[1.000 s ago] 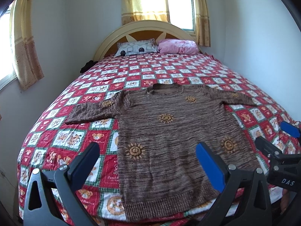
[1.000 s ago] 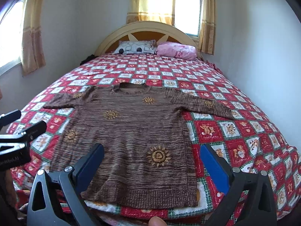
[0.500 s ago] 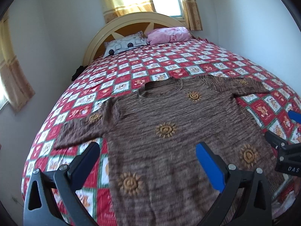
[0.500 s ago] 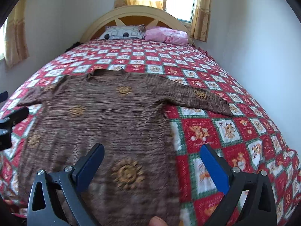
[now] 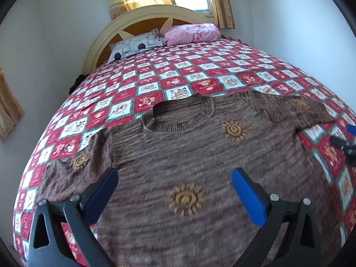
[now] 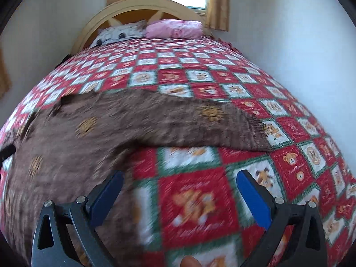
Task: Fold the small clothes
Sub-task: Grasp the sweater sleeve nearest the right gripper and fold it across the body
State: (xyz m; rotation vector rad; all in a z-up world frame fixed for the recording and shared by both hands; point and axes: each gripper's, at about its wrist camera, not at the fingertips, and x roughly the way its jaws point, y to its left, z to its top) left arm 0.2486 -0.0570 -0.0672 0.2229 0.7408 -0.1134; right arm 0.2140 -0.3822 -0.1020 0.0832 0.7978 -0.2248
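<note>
Left wrist view: the left hand-held gripper [image 5: 173,191], fingers apart and empty, hangs over the chest of the brown sweater [image 5: 189,155], which lies flat on the bed [image 5: 200,66], collar far, sleeves running left-right.

Right wrist view: the right hand-held gripper [image 6: 179,194], also spread and empty, sits over bare quilt; the right sleeve [image 6: 222,129] lies just beyond it, so this side is likely nearer that sleeve.

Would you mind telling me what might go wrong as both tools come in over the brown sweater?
The right tool hangs open over bare quilt, beside the sweater; closing there might pinch the bedcover rather than the sleeve. The left tool is open over the middle of the chest, where a grab would likely bunch the knit instead of making a clean fold.
</note>
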